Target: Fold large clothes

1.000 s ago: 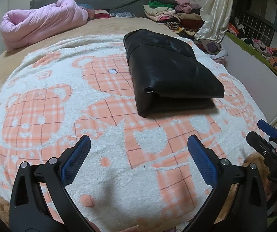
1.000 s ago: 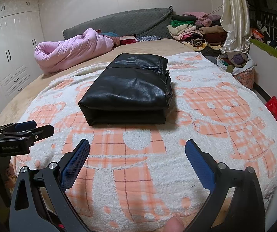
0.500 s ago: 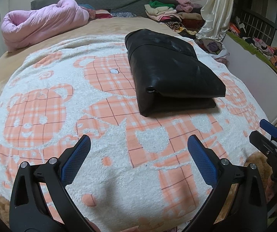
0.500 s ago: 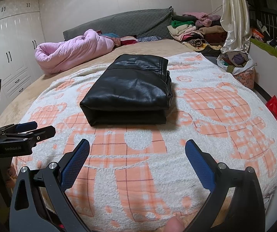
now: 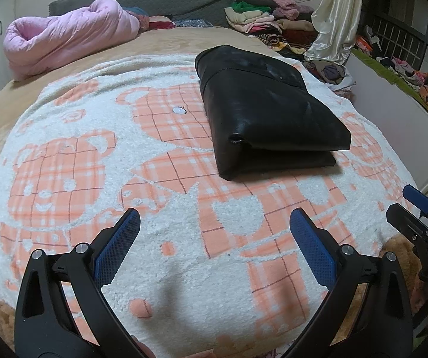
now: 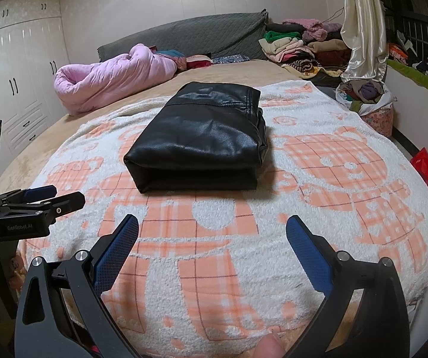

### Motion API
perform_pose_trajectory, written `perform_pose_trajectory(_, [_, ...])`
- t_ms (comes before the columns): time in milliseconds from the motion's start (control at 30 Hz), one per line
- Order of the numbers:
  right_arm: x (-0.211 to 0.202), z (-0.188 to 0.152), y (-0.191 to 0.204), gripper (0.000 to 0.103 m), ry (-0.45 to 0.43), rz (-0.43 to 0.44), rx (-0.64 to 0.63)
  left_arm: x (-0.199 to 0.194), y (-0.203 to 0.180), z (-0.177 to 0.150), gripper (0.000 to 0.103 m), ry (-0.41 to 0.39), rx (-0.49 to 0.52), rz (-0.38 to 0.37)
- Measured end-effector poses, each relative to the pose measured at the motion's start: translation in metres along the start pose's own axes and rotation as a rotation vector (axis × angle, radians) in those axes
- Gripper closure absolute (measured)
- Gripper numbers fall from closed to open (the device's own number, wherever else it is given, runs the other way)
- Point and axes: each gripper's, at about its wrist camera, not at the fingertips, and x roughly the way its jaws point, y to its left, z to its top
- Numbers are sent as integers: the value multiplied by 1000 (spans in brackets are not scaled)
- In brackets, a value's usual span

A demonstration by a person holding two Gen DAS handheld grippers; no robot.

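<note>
Black leather garment [image 6: 202, 137] lies folded into a thick rectangle on white/orange bear-print blanket [image 6: 333, 179] covering bed [image 6: 64, 128], pink quilt [image 6: 112, 77] behind. Left gripper [image 5: 214, 232] & right gripper [image 6: 212, 229] hover near blanket's front edge, both w/ jaws apart, empty. Left gripper body reads "GenRobot.AI".

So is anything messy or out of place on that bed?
Not much. The black leather garment lies neatly folded on the bear blanket. One small white round thing sits alone beside it; I cannot tell what it is. Both hand-held grippers are open and empty.
</note>
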Motion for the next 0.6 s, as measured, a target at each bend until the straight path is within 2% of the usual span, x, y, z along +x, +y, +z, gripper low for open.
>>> perform_pose_trajectory(233, [0,0,0,4,3,0,1,0,2,0,9,6,-2,-7])
perform_pose_trajectory(367, [-5,-3,-3,4,-6,-21,17,3,11,-1,9,19,-46,-16])
perform_pose_trajectory(433, [-12,-5,-11,4,-18,-43,50,5,15,0,9,24,-55,4])
perform_pose_trajectory(533, [-29,-9,-41,4,-52,-104,131,10,39,5,9,44,-105,35])
perform_pose_trajectory(600, [-44,-13,-82,4,-75,-195,207,14,68,14,9,69,-160,55])
